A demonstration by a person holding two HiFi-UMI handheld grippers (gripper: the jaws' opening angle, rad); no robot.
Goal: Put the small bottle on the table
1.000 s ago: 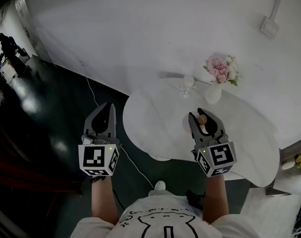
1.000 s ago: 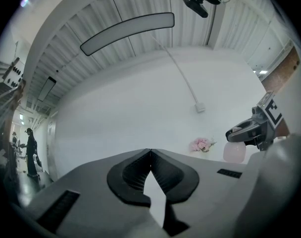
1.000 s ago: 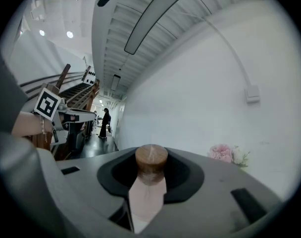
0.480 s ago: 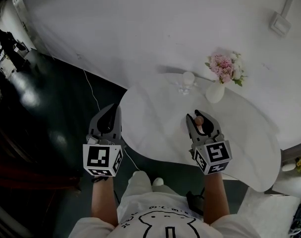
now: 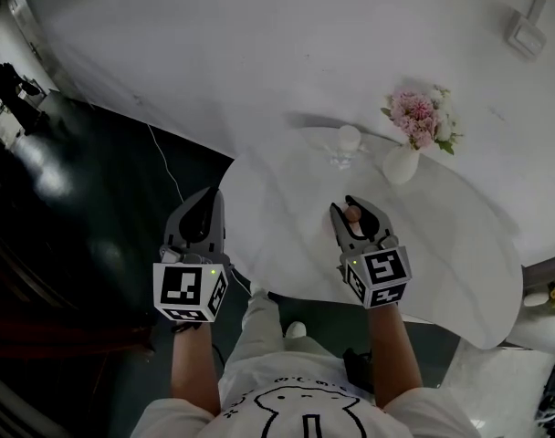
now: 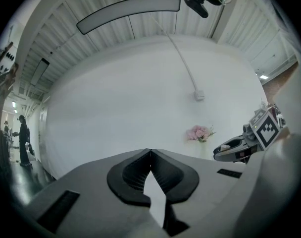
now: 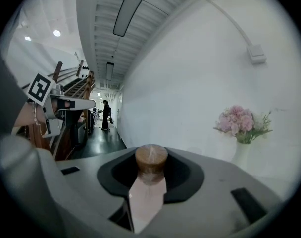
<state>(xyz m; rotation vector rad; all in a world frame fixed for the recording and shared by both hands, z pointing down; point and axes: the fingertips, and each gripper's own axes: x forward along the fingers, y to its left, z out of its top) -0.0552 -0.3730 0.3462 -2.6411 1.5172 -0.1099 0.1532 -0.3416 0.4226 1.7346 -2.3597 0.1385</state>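
A small bottle (image 7: 149,197) with a pale pink body and a brown cork cap (image 5: 352,213) sits between the jaws of my right gripper (image 7: 151,158). That gripper (image 5: 355,212) is shut on it and hovers over the near left part of the white table (image 5: 442,245). My left gripper (image 5: 201,215) hangs over the dark floor, left of the table edge. Its jaws meet at the tips with nothing between them (image 6: 150,151). The left gripper view catches the right gripper (image 6: 237,148) at the far right.
A white vase (image 5: 401,164) of pink flowers (image 5: 416,119) stands at the table's far side by the white wall, with a small white ornament (image 5: 348,142) to its left. A cable (image 5: 168,167) trails over the floor. A person (image 7: 107,114) stands far down the corridor.
My right gripper has drifted a little left with the bottle still in it. The left gripper has barely moved. A leg of the person holding the grippers has stepped forward beneath them.
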